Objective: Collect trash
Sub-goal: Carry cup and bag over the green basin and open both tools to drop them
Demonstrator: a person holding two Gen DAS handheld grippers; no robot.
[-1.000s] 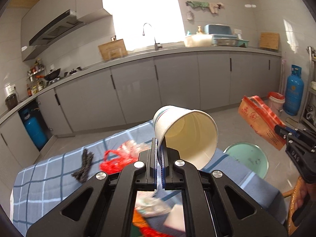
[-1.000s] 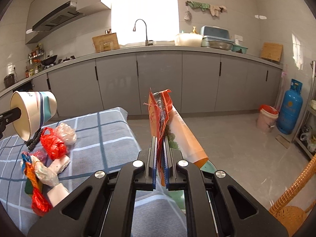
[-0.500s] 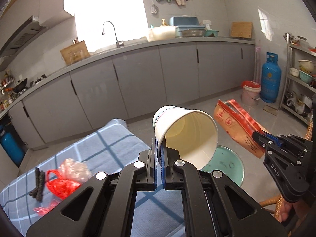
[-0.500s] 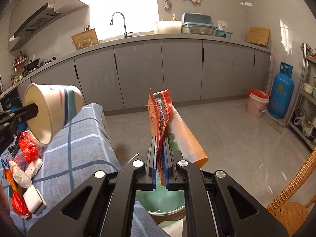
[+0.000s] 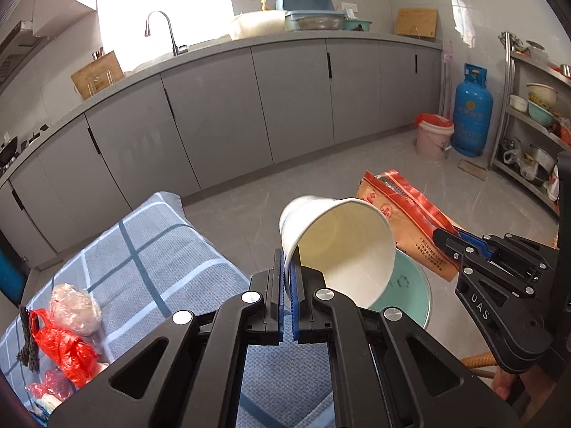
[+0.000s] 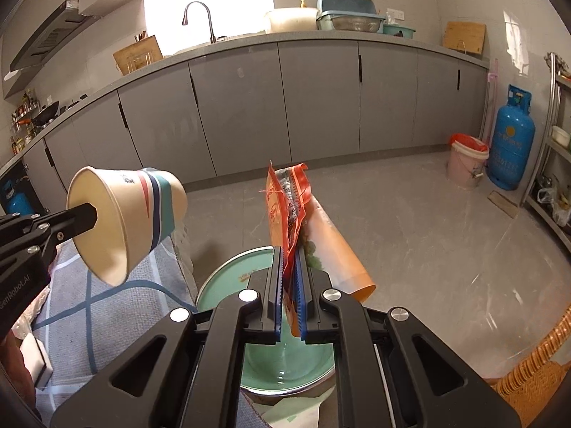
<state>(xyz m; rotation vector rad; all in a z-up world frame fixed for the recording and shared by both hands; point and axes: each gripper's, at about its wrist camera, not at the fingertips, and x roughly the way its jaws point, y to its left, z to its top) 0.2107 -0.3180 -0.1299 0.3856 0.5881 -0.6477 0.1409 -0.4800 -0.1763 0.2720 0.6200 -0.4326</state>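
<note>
While both hands carry trash over the bin: the drop-off step looks to be in hand, with nothing released yet.
Left gripper (image 5: 289,278): clamped on the rim of the paper cup (image 5: 339,246), 1 finger inside the wall and 1 outside; the cup lies tipped on its side, its mouth facing back toward the camera.
Right gripper (image 6: 291,285): closed tight on the torn edge of the orange snack bag (image 6: 285,210), which stands up from the fingers and trails off to the right.
Bin (image 6: 228,278): a green round tub on the floor just beside the table edge; in the right wrist view it sits directly under the bag, and in the left wrist view its rim (image 5: 415,287) shows just below the cup.
Next move, as a judgement: each load needs to be fully above the opening, then the fingers spread; the bag appears lined up, while the cup may need a little more travel to the right, since it hangs partly over the checked tablecloth (image 5: 171,246).
Left on the table: a red plastic bag (image 5: 64,349), a clear crumpled wrapper (image 5: 75,306) and a dark cord (image 5: 26,342), all well apart from the bin.
Change from 0.5 s ago: cup and bag now sit closer together and the tub fills more of both views; 1.0 s ago the cup was above the cloth, nearer the leftover scraps.
</note>
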